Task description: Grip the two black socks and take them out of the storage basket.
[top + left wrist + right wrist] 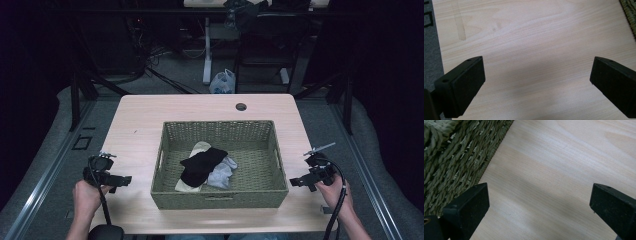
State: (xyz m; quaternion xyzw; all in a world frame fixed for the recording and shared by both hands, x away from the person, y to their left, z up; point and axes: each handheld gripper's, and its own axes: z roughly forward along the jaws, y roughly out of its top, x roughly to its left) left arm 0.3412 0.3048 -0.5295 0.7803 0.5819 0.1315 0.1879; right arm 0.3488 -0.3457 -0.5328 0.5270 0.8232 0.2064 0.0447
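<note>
Looks like a lab or test room from my end: pale wooden counter (150, 115) with a round cable hole (241, 106), grey carpet floor (45, 150), loose black cables (150, 57) behind, white desk leg (206, 50), dark curtains around, metal floor rail (40, 190).

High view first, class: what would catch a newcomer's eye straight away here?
A green woven basket sits mid-table, holding a black sock draped over a cream sock and a grey sock. On either side of it, the left gripper and right gripper wait open, holding nothing.
</note>
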